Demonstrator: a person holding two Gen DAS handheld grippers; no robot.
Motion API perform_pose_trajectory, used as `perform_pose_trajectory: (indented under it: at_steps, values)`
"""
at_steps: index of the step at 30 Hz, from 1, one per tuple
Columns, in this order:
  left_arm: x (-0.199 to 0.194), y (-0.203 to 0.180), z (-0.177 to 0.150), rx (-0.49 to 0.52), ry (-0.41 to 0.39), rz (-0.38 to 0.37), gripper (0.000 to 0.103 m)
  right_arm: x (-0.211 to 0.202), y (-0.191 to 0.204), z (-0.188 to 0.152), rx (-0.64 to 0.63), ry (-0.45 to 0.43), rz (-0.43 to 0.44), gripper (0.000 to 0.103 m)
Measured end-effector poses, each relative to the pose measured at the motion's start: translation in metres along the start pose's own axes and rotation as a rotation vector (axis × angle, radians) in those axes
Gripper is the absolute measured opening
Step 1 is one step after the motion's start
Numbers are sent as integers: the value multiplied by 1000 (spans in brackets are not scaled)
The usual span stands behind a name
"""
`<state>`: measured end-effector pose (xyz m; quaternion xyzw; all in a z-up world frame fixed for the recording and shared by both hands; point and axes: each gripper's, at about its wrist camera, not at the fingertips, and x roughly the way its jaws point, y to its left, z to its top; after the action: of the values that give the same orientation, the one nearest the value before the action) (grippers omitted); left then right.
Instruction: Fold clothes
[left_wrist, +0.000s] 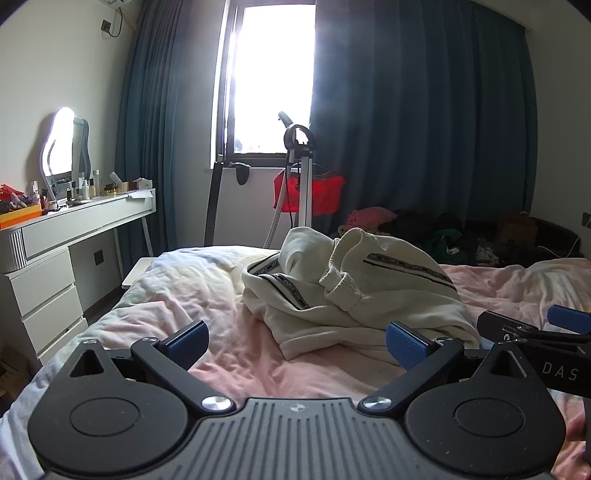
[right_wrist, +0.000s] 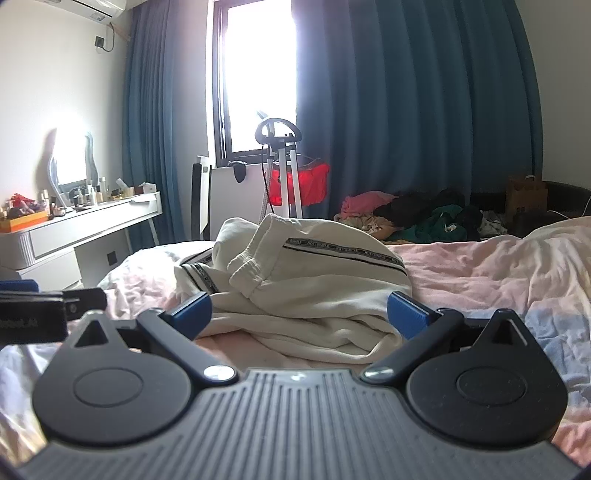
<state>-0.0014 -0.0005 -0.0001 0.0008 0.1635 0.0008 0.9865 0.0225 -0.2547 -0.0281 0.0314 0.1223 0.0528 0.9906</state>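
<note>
A cream sweatshirt with black striped trim (left_wrist: 354, 291) lies crumpled in a heap on the pink bed sheet (left_wrist: 229, 354); it also shows in the right wrist view (right_wrist: 317, 291). My left gripper (left_wrist: 295, 341) is open and empty, low over the sheet just short of the heap's near edge. My right gripper (right_wrist: 299, 314) is open and empty, its blue fingers (right_wrist: 406, 312) on either side of the heap's near hem, not closed on it. The right gripper's side shows at the right edge of the left wrist view (left_wrist: 535, 332).
A white dressing table (left_wrist: 74, 221) with a mirror and bottles stands left of the bed. A garment steamer stand (left_wrist: 303, 177) with a red garment stands by the window. A pile of dark and pink clothes (right_wrist: 424, 218) lies beyond the bed.
</note>
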Motion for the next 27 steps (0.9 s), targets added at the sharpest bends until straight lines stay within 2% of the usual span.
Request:
perform_pose_trajectory:
  at_steps: [4,14,27]
  values:
    - [-5,-2,-2,0,-12,5,103,-1,-1,0,6,-2,-3,103]
    - [0,-2,0,-27,24,2,103,-2,-5,0,19,-8,-10,103]
    - [2,1,-3,-49,14,0,103,-2,-3,-1,22,0,-2,103]
